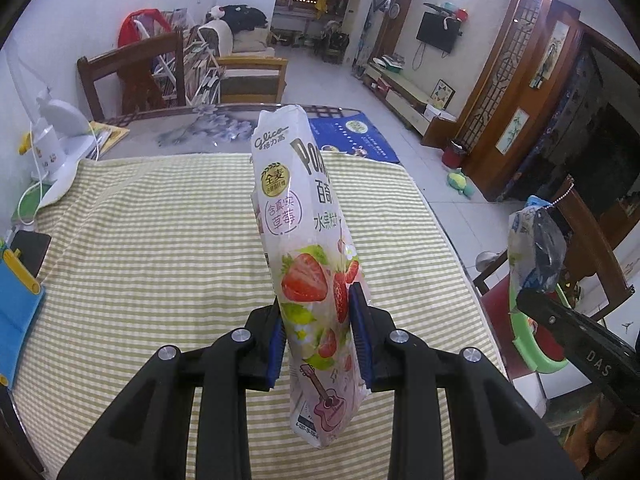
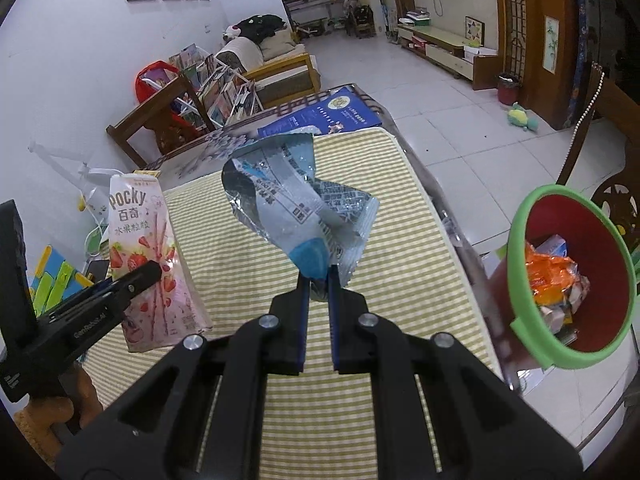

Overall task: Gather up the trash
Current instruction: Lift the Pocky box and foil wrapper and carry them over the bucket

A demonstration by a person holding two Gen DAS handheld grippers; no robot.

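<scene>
My left gripper point(image 1: 318, 308) is shut on a pink strawberry Pocky wrapper point(image 1: 304, 248) and holds it upright above the green-striped tablecloth point(image 1: 160, 248). The same wrapper shows at the left of the right wrist view point(image 2: 148, 256). My right gripper point(image 2: 318, 280) is shut on a crumpled silver-and-blue wrapper point(image 2: 296, 204), lifted above the cloth; it also shows at the right of the left wrist view point(image 1: 534, 248). A red bin with a green rim point(image 2: 528, 240) stands just off the table's right edge and holds several pieces of trash point(image 2: 556, 280).
A white desk lamp point(image 1: 60, 136) and blue and yellow items point(image 1: 16, 304) sit at the table's left edge. A blue book point(image 2: 320, 116) lies at the far end. Wooden chairs point(image 1: 132, 72) stand beyond and to the right. A red floor bin point(image 2: 508, 88) stands far off.
</scene>
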